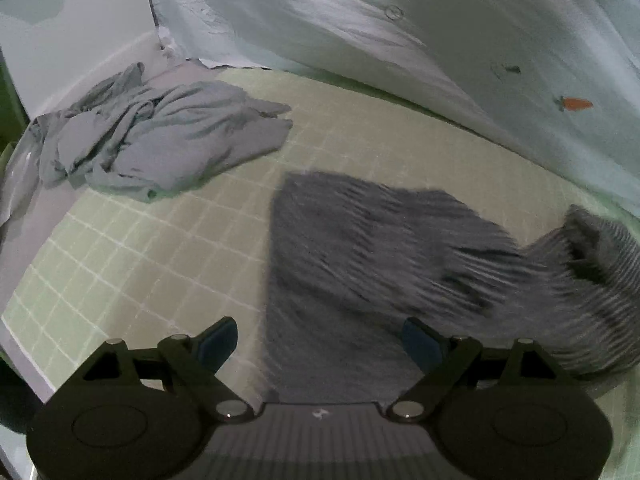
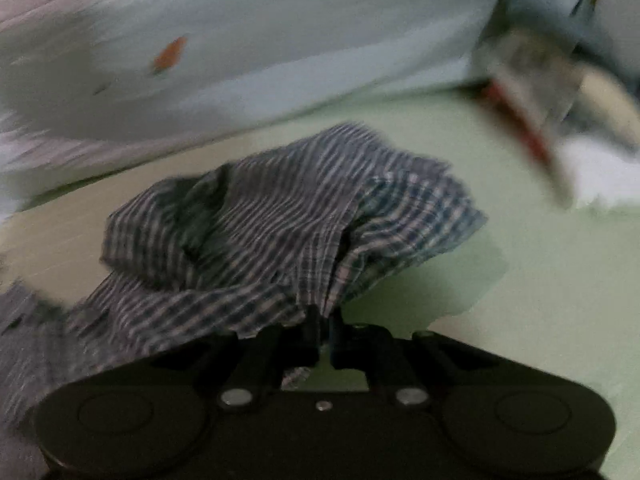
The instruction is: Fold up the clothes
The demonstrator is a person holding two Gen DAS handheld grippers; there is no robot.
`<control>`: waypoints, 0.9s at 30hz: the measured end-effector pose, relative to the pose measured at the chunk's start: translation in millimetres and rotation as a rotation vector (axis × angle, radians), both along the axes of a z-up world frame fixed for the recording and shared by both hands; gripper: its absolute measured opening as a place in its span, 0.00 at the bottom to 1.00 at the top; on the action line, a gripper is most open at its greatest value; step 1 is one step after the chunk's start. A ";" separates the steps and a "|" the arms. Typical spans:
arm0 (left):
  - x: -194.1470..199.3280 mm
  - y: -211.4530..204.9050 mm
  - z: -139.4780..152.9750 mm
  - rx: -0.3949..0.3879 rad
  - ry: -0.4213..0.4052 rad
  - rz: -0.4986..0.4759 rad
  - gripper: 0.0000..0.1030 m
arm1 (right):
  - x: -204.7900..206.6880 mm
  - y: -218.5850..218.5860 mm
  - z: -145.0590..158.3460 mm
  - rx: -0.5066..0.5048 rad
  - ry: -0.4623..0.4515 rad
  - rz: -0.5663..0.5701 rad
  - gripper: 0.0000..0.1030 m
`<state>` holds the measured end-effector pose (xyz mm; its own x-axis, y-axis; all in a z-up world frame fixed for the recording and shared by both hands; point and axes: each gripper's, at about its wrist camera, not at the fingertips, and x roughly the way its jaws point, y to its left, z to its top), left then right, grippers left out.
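Here, my right hand-held gripper (image 2: 325, 322) is clamped on a gathered edge of the striped garment (image 2: 256, 232), whose cloth bunches up just beyond the fingers and trails off to that gripper's left. My left hand-held gripper (image 1: 320, 344) has its fingers spread apart and grips nothing; it hovers over the near end of the striped garment (image 1: 360, 264), which lies spread on the green gridded mat (image 1: 140, 264). A crumpled grey garment (image 1: 160, 140) rests farther back on the mat, well apart from the striped garment, to its left.
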<state>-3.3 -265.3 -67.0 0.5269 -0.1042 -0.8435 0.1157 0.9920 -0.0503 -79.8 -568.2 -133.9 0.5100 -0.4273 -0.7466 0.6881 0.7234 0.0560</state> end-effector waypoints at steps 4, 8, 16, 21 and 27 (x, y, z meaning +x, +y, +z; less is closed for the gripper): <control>-15.8 -12.6 -5.3 0.022 0.021 0.001 0.88 | -9.1 -62.0 16.2 -0.065 0.031 -0.121 0.34; -22.9 -12.2 -9.4 0.032 0.039 0.003 0.91 | -27.1 -44.9 26.5 0.012 -0.053 -0.177 0.66; -14.6 -5.3 -3.6 0.052 0.019 -0.084 0.92 | 2.8 81.8 9.2 0.152 -0.071 -0.015 0.78; -2.3 11.0 -2.6 0.063 0.018 -0.147 0.92 | 31.8 138.2 -0.3 0.105 0.007 0.088 0.81; 13.7 22.4 -1.5 0.062 0.018 -0.168 0.92 | 37.6 155.1 -16.3 0.101 0.065 0.053 0.34</control>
<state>10.4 -243.0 -68.5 0.4911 -0.1374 -0.8602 0.2798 0.9600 0.0065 -42.1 -413.1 -150.2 0.4790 -0.3218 -0.8167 0.6536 0.7518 0.0871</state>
